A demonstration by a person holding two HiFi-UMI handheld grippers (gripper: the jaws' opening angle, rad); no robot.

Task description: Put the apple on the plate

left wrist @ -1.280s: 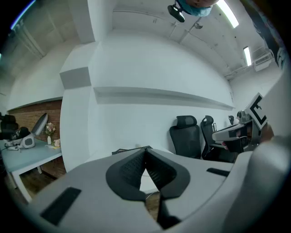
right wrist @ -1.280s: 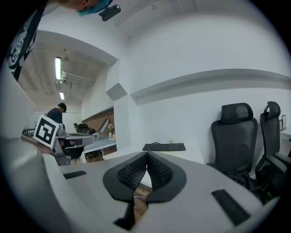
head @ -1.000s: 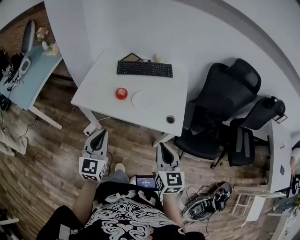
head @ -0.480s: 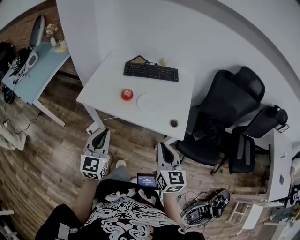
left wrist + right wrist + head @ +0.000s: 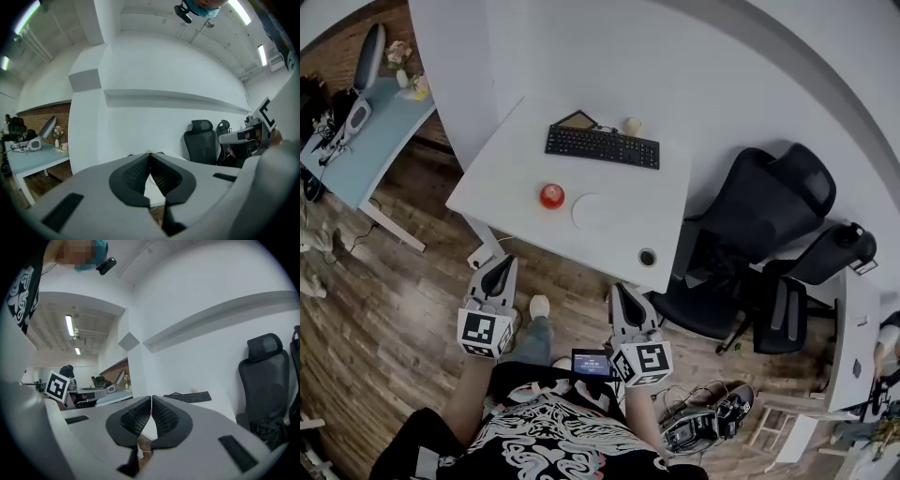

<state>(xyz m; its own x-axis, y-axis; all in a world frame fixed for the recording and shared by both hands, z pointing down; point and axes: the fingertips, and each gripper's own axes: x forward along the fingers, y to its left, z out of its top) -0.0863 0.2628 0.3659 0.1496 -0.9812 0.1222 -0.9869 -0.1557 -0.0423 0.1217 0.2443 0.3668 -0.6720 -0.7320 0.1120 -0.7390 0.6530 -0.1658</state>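
Observation:
A red apple (image 5: 551, 195) rests on the white table (image 5: 506, 178), just left of a white plate (image 5: 594, 210). Both grippers hang over the wooden floor, short of the table's near edge. My left gripper (image 5: 499, 265) is shut with nothing in it, below and left of the apple. My right gripper (image 5: 622, 292) is shut and empty too, below the plate. In the left gripper view the jaw tips (image 5: 150, 154) meet with the table edge behind them. The right gripper view shows the jaws (image 5: 151, 398) closed, with the keyboard (image 5: 187, 397) beyond.
A black keyboard (image 5: 602, 145) lies at the table's far side, a small cup (image 5: 632, 126) behind it. A dark round object (image 5: 648, 256) sits near the table's front right corner. Black office chairs (image 5: 741, 244) stand to the right. A light blue desk (image 5: 366, 131) stands at the left.
Both grippers have moved forward a little toward the table's near edge, and the table sits closer in the head view. Both stay shut.

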